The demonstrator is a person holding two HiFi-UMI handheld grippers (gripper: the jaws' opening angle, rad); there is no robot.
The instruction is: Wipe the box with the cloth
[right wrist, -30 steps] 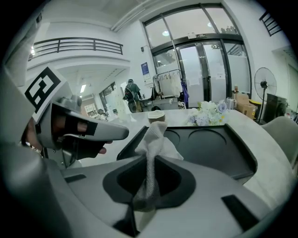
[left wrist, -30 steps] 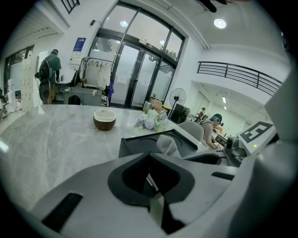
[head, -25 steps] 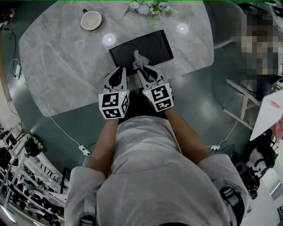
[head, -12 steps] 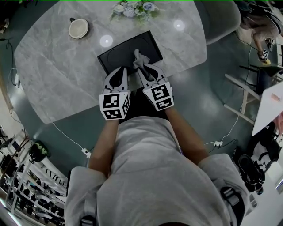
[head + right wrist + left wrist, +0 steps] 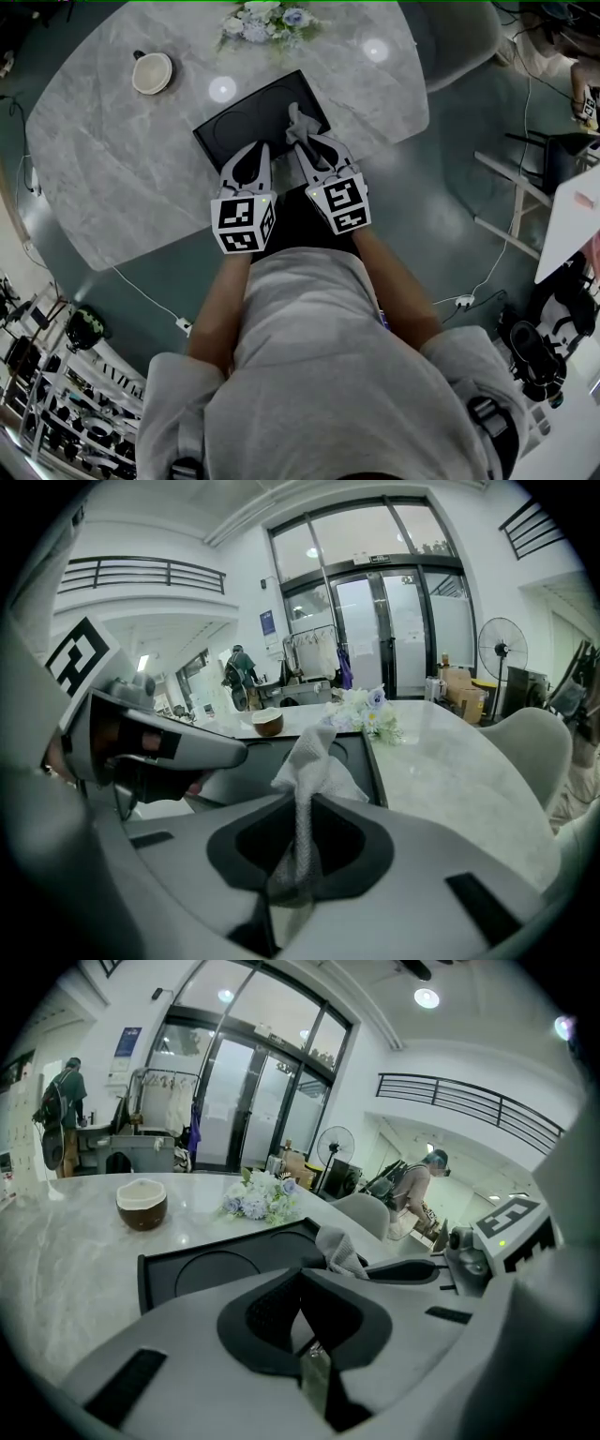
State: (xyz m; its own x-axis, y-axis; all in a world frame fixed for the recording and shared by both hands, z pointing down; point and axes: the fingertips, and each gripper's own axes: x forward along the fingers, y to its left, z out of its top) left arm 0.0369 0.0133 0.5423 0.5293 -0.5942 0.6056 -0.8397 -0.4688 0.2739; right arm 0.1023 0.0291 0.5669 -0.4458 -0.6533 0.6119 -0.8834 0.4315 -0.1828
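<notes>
**Cloth now nearer the box's right end**

Since the earlier frame the right gripper has shifted along the box toward its right end. Its jaws are clamped on the cloth, a pale, waffle-textured bunch standing up and pointing away from the person. The left gripper sits beside it, jaws together and empty. The box is black and flat with two round recesses. It lies by the table's near edge, long axis along that edge, right end angled away.
</notes>
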